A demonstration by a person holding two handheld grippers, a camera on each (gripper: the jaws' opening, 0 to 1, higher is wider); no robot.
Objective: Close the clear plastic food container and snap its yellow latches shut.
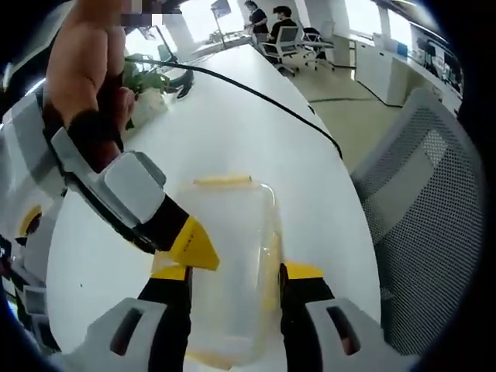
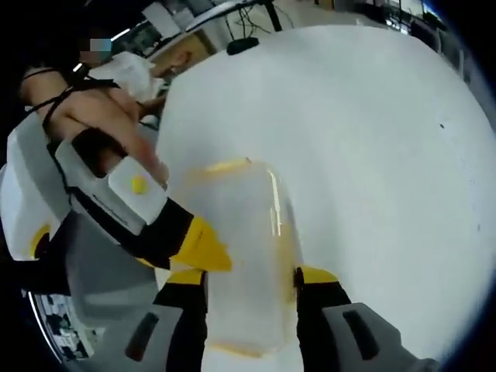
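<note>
1. Clear plastic container (image 1: pixel 232 263) lies on the white table (image 1: pixel 256 132), lid seemingly down, between the spread jaws of the left gripper (image 1: pixel 235 280); in the right gripper view the right gripper (image 2: pixel 252 287) straddles it likewise, gripping nothing.
2. The far yellow latch (image 1: pixel 222 180) and side latch (image 2: pixel 294 232) remain; whether snapped, I cannot tell.

White table (image 1: pixel 256 132) — container (image 1: pixel 232 256), cable (image 1: pixel 263 97)
</note>
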